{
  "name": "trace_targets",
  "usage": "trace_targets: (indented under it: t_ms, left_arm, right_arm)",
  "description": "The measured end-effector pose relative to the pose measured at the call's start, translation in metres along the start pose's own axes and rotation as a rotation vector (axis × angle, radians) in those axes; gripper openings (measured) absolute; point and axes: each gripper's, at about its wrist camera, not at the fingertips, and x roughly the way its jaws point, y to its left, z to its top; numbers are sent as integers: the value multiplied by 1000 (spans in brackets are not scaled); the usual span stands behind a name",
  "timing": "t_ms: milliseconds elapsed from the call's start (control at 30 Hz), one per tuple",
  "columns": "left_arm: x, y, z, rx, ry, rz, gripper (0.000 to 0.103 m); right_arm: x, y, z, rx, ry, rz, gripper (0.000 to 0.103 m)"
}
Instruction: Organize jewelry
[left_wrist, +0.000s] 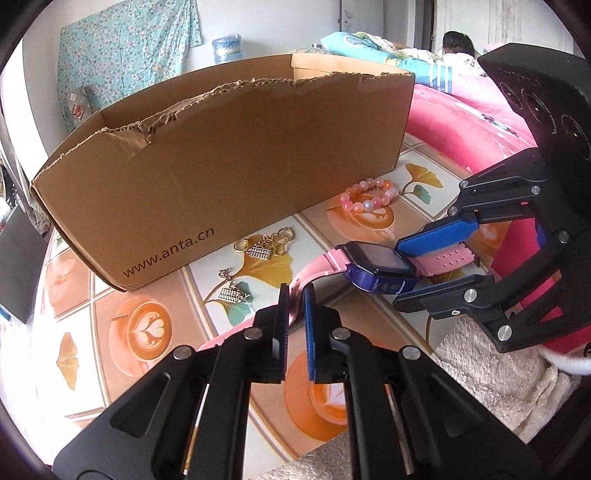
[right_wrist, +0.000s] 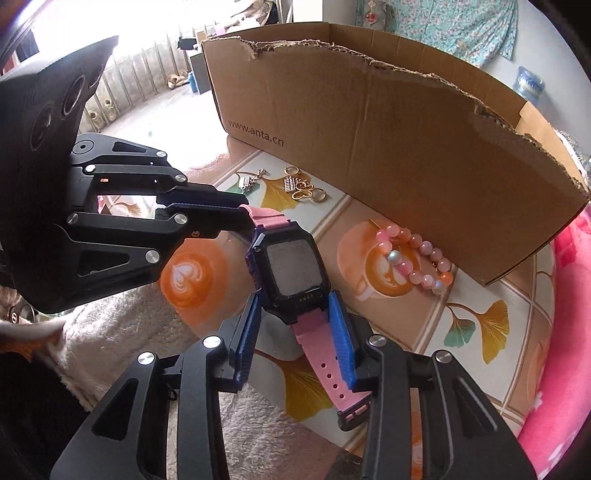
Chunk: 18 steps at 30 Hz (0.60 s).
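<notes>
While the left gripper (left_wrist: 295, 295) clamps one pink strap, the right gripper (right_wrist: 295, 325) brackets the watch (right_wrist: 291, 269) loosely, probably to carry it level into the box (right_wrist: 369, 147).

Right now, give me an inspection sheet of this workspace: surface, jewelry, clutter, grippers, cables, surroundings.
Surface: table cover printed with latte cups and ginkgo leaves.
Job's things: pink-strapped watch held off the surface; pink bead bracelet and gold keychain charms lying beside the cardboard box, outside it.
Clutter: fluffy cream cloth at the near edge.
Grippers: left gripper shut on one strap; right gripper straddling the other strap just below the watch case, contact unclear.
Cables: nothing seen.
Surroundings: pink bedding, floral cloth on the wall, a person lying in the background.
</notes>
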Motion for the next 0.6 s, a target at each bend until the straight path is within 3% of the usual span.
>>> trace_targets:
  t_ms: [400, 600]
  left_arm:
    - [4, 13, 6, -75, 48, -70, 5]
    - [4, 15, 6, -89, 53, -82, 5]
  right_arm:
    - [1, 20, -18, -17, -2, -55, 36]
    - [-2, 6, -27, 33, -10, -85, 21]
